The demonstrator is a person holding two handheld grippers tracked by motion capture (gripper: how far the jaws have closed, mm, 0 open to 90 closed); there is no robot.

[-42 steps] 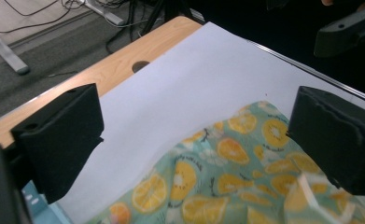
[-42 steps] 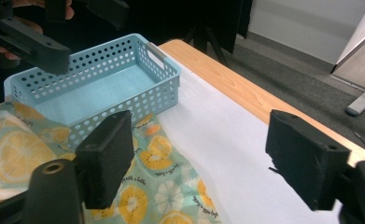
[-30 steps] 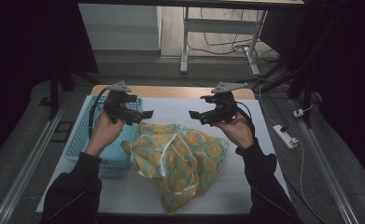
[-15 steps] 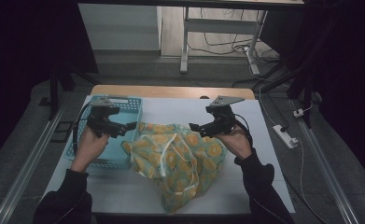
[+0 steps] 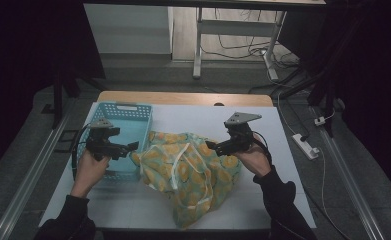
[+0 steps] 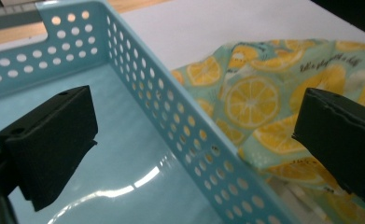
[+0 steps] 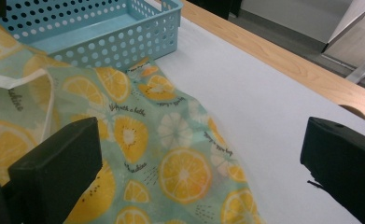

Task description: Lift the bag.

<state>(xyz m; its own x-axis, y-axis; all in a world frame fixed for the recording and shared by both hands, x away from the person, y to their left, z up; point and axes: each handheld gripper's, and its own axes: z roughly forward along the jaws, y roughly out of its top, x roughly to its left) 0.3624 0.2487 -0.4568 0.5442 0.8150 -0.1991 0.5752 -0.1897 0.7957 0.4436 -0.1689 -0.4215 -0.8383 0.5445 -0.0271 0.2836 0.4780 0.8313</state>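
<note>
Lemon-print cloth (image 5: 190,172), thin and rumpled with a white strap, lies heaped mid-table on the white sheet (image 5: 283,165), its edge against the perforated turquoise plastic basket (image 5: 133,111). The left gripper (image 5: 133,146) gapes empty astride the basket wall. The right gripper (image 5: 209,145), spread wide, hovers over the cloth's edge, gripping nothing.

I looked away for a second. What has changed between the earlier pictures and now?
Both grippers came down and spread apart: the left gripper toward the blue basket, the right gripper to the lemon-print cloth, its jaws just opening, nothing gripped. Cloth and basket stayed put.
</note>
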